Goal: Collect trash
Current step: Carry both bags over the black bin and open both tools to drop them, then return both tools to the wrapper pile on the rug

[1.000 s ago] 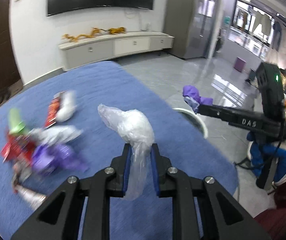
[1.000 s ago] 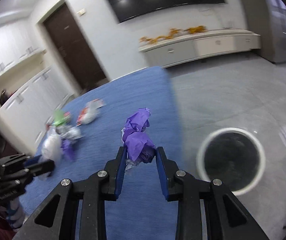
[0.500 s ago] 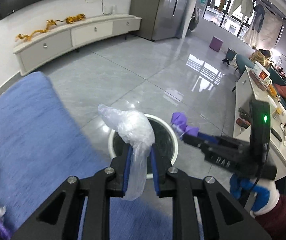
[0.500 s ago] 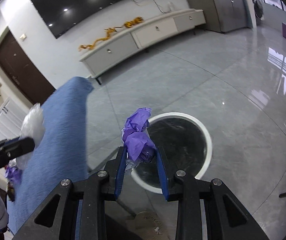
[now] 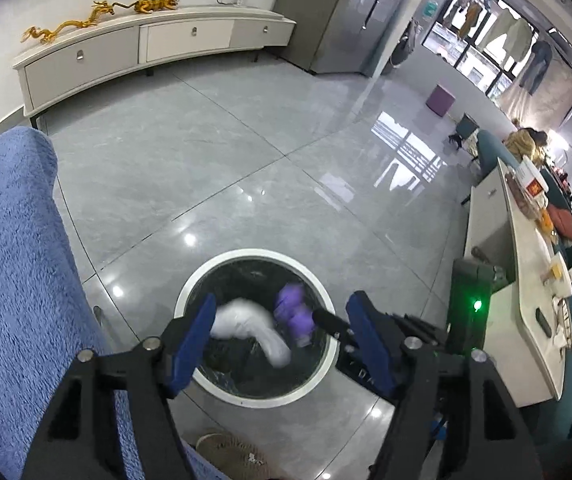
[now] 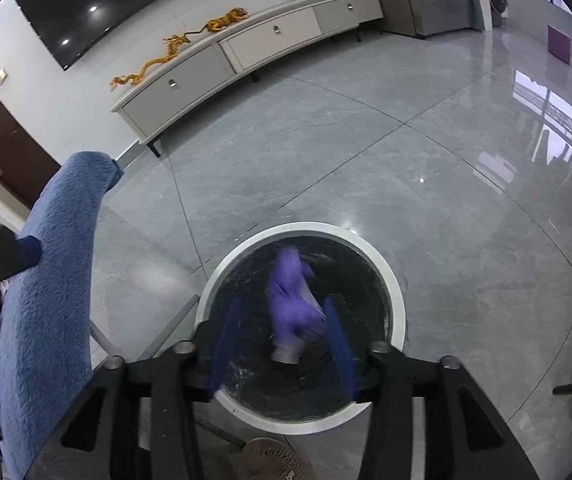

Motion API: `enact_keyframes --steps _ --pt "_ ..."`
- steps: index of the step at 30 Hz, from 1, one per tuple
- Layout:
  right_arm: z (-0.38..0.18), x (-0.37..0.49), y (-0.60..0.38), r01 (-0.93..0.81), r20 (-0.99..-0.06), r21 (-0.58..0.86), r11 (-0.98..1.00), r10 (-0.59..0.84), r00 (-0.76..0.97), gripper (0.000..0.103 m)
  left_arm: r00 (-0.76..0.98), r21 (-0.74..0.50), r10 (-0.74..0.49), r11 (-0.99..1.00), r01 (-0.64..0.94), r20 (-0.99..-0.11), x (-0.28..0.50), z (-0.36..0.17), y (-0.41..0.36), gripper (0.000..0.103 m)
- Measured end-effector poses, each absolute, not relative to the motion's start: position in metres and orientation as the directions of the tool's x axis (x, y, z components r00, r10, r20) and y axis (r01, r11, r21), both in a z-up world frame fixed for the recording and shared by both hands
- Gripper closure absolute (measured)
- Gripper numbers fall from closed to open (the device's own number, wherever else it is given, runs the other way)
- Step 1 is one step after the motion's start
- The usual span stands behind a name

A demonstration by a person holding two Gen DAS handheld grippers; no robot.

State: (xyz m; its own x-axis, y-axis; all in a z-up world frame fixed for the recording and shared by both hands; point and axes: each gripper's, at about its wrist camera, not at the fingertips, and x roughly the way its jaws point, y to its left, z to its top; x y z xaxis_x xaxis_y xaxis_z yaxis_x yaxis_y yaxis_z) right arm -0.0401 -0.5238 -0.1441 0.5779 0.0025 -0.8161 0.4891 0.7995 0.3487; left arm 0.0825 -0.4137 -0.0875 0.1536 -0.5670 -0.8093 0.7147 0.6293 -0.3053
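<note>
Blue-covered bench [image 5: 10, 264] at 9 o'clock in the left wrist view. Left gripper [image 5: 282, 340] at 6 o'clock, jaws spread wide, nothing between the pads. Beyond them, the white-rimmed trash bin [image 5: 222, 390] on the grey floor; a blurred clear plastic bag [image 5: 246, 326] and a purple wrapper [image 5: 293, 312] lie within its rim. Right wrist view: right gripper [image 6: 282, 344] at 6 o'clock, jaws spread, empty; same purple wrapper blurred between the pads over the bin's dark liner.
</note>
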Motion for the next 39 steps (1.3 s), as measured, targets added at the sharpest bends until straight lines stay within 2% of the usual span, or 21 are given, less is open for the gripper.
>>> enact_keyframes --steps 7,11,17,31,35,39 --pt "-0.134 -0.049 -0.519 0.493 -0.813 0.357 0.793 0.004 0.583 0.053 0.233 -0.233 -0.535 0.663 0.712 -0.812 0.071 -0.073 -0.393 0.035" --pt "-0.113 -0.059 -0.509 0.475 -0.794 0.359 0.803 -0.005 0.608 0.053 0.343 -0.134 -0.494 0.702 0.700 -0.799 0.055 -0.053 -0.374 0.035" --pt "-0.066 -0.085 -0.486 0.424 -0.733 0.379 0.822 -0.013 0.680 0.051 0.551 0.006 -0.426 0.787 0.617 -0.717 0.029 -0.019 -0.326 0.035" --pt "0.034 -0.110 -0.388 0.187 -0.577 0.367 0.911 0.065 0.814 0.047 0.759 0.086 -0.338 0.885 0.457 -0.557 -0.024 0.038 -0.203 0.035" --pt "0.047 -0.106 -0.354 0.124 -0.561 0.341 0.932 0.096 0.822 0.047 0.808 0.098 -0.308 0.908 0.407 -0.501 -0.036 0.049 -0.166 0.035" --pt "0.056 -0.099 -0.323 0.070 -0.559 0.318 0.945 0.127 0.820 0.047 0.830 0.075 -0.275 0.933 0.353 -0.485 -0.037 0.052 -0.130 0.032"
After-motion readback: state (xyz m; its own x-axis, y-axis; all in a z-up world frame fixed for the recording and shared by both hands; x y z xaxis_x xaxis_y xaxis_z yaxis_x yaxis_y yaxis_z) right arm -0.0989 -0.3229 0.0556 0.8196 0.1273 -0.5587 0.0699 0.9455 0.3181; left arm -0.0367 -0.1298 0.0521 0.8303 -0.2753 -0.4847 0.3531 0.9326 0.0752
